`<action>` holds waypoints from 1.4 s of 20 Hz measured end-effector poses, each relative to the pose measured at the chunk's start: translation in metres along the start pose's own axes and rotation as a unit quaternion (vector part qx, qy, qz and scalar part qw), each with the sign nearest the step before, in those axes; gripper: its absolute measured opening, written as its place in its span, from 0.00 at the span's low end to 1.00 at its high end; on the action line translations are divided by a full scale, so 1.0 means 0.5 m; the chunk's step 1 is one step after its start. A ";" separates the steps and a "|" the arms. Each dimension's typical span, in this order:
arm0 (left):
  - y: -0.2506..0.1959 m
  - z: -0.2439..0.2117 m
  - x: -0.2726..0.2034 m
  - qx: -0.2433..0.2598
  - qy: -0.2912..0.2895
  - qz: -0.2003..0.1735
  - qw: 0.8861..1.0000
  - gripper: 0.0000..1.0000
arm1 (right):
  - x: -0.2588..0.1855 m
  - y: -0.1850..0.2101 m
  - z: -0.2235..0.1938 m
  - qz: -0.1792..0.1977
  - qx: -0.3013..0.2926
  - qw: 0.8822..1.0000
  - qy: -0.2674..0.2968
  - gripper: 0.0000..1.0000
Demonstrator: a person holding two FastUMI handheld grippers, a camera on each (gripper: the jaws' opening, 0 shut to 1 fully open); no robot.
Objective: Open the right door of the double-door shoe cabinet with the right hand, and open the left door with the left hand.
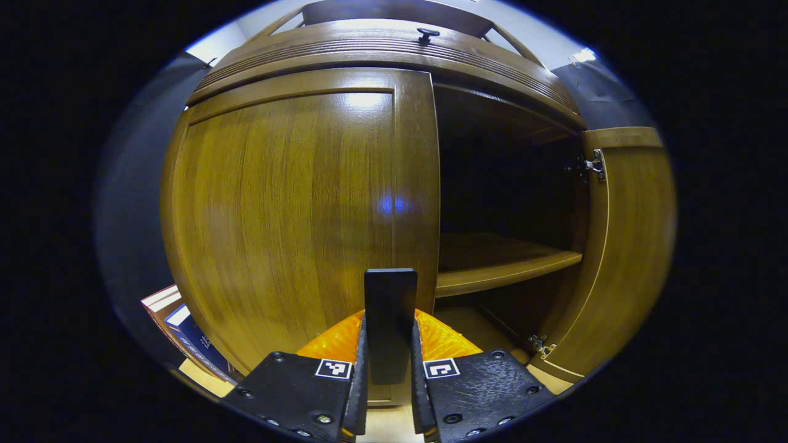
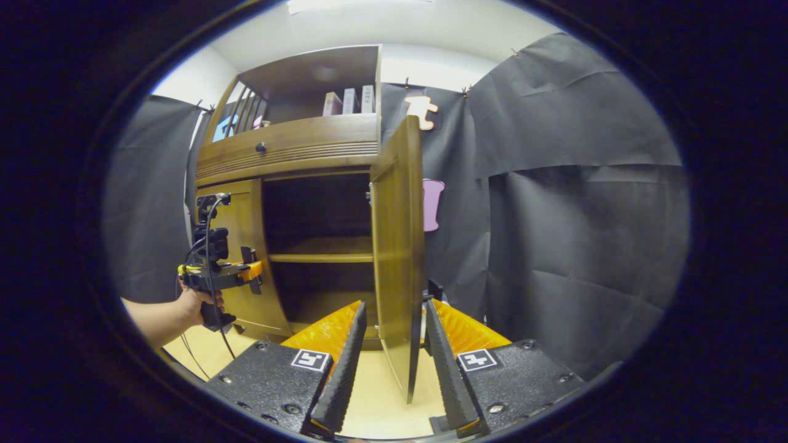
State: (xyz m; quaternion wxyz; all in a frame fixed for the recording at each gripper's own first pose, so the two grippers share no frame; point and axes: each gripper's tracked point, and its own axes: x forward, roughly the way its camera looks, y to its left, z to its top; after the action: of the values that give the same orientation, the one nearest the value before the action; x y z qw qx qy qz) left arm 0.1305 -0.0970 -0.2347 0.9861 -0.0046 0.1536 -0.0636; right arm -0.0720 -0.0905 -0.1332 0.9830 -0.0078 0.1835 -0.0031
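Clamped between the left gripper's ribbed pads is the tall black handle of the left door, glossy brown wood, upright and flat to the cabinet. Right door stands swung out, its edge between the right gripper's parted fingers; contact unclear. Inside, a bare wooden shelf. Books stand on top.

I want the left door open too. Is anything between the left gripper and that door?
No. The left gripper is already clamped on the left door's dark handle, with nothing visible between them.
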 end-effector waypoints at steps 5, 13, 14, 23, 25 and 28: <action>0.004 -0.006 -0.050 0.009 0.006 0.007 1.000 0.28 | 0.025 0.070 0.010 0.048 -0.031 0.998 -0.012 0.67; 0.039 -0.018 -0.195 0.004 0.005 0.039 0.999 0.28 | 0.064 0.154 0.008 0.137 -0.034 0.990 -0.006 0.74; 0.045 -0.022 -0.213 0.004 0.006 0.045 0.999 0.28 | 0.067 0.170 0.006 0.151 -0.034 0.988 -0.004 0.70; 0.150 -0.042 -0.364 -0.003 0.010 0.118 0.993 0.28 | 0.103 0.279 -0.007 0.234 -0.038 0.971 0.010 0.70; 0.175 -0.044 -0.386 -0.006 0.010 0.137 0.990 0.28 | 0.107 0.295 -0.011 0.242 -0.039 0.969 0.014 0.73; 0.227 -0.050 -0.431 -0.004 0.011 0.168 0.986 0.36 | 0.113 0.319 -0.016 0.252 -0.045 0.966 0.018 0.70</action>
State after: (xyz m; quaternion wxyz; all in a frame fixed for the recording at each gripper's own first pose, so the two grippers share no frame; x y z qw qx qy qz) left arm -0.0665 0.0431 -0.1965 0.9809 0.0177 0.1631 0.1040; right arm -0.0220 0.0682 -0.1638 0.9471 -0.0053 0.1969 0.2532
